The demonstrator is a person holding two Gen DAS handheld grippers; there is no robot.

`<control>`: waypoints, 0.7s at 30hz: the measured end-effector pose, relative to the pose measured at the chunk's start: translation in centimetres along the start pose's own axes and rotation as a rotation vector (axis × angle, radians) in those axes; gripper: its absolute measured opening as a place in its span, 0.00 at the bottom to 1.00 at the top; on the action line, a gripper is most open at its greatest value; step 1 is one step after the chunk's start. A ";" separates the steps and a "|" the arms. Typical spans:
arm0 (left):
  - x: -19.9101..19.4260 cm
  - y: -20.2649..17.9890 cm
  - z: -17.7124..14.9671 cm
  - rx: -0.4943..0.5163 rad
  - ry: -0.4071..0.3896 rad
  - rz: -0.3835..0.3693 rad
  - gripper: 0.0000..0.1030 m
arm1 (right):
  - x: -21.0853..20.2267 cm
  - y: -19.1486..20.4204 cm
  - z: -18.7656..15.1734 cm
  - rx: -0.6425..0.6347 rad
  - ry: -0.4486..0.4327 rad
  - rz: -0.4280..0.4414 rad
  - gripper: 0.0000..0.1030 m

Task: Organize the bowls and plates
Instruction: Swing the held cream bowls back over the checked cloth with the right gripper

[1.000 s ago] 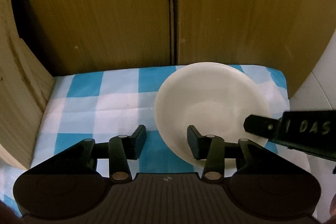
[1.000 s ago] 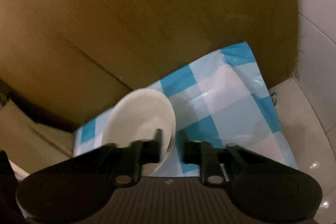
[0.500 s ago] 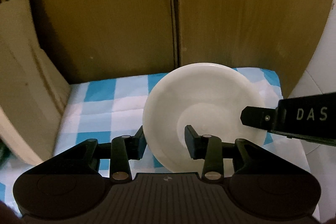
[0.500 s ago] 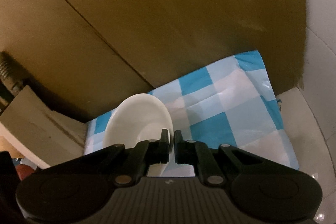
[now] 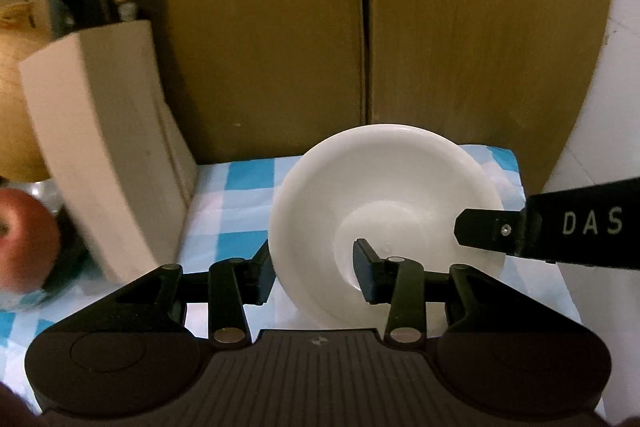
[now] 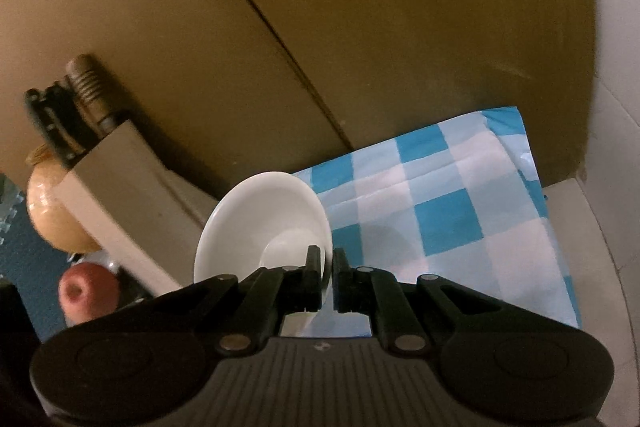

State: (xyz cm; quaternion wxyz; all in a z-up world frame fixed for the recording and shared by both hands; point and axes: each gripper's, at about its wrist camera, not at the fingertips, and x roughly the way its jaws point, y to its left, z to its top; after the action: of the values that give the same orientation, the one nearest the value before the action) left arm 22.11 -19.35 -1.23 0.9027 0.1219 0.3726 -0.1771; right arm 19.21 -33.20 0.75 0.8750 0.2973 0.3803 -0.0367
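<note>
A white bowl (image 5: 380,179) hangs tilted above the blue-and-white checked cloth (image 5: 232,211), held from two sides. My left gripper (image 5: 314,267) straddles its near left wall, one pad on the outside and one inside, and its jaws are easing open. My right gripper (image 5: 460,227) reaches in from the right with its tip over the far rim. In the right wrist view the right gripper (image 6: 327,259) is shut tight on the thin rim of the bowl (image 6: 256,219), above the cloth (image 6: 460,219).
Wooden cabinet doors (image 5: 460,27) stand close behind. A pale knife block (image 5: 100,147) with dark handles stands at the left, with a red apple (image 5: 24,239) beside it and a yellow round fruit (image 6: 48,219) behind. White counter (image 6: 592,247) lies right of the cloth.
Both grippers rose and drew back with the bowl, lifting it off the cloth. The right jaws closed onto the rim. The knife block and apple came into view.
</note>
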 end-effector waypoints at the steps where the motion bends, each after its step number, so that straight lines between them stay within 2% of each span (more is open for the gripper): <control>1: -0.6 0.1 -0.3 0.001 -0.008 0.002 0.48 | -0.5 0.4 -0.3 -0.007 -0.001 0.003 0.04; 21: -8.5 2.9 -5.1 0.011 -0.056 -0.012 0.51 | -6.9 4.3 -7.1 -0.074 0.026 0.024 0.06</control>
State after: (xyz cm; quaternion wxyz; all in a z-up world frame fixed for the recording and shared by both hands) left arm 14.44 -13.01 1.53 0.9111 0.1197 0.3467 -0.1878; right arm 11.02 -26.92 3.79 0.8807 0.2699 0.3892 -0.0082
